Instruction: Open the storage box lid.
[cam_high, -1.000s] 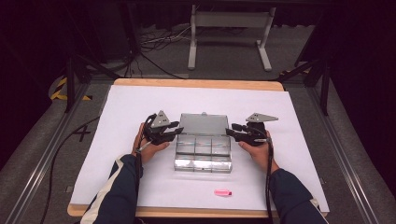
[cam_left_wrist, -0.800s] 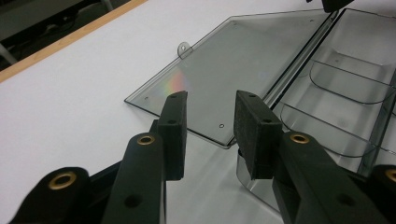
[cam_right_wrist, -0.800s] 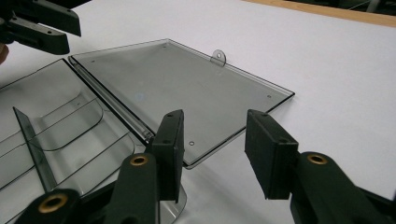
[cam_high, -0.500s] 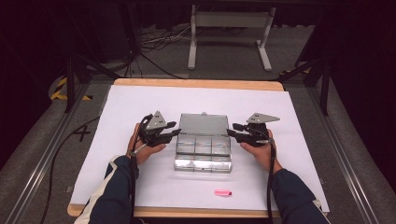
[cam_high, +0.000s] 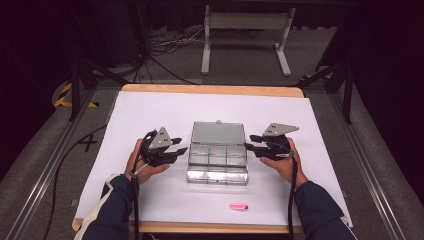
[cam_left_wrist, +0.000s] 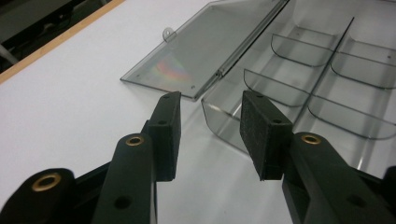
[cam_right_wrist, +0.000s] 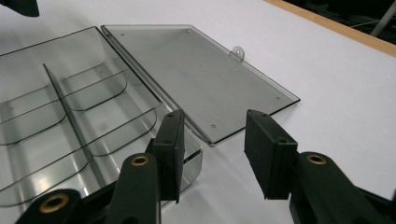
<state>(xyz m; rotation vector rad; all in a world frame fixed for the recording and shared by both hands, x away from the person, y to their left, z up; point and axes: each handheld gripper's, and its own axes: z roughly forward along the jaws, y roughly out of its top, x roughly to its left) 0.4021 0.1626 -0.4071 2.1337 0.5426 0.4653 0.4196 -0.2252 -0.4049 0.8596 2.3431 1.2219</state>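
High view shows a white-covered table (cam_high: 150, 115) with a clear compartment box (cam_high: 218, 162) lying at its middle, its lid (cam_high: 218, 133) swung fully back and flat on the far side, so opening appears done. The divided tray looks empty, and whatever is to go in or come out is left, as is any closing. The left gripper (cam_high: 181, 150) sits just beside the box's left end and the right gripper (cam_high: 250, 142) just beside its right end near the hinge; both stand with jaws parted to a moderate gap and hold nothing. A small pink object (cam_high: 238, 206) lies on the near side, well apart from the box; what it is cannot be made out. Left gripper view cuts off the tray's far compartments, and clear walls blur against the white.
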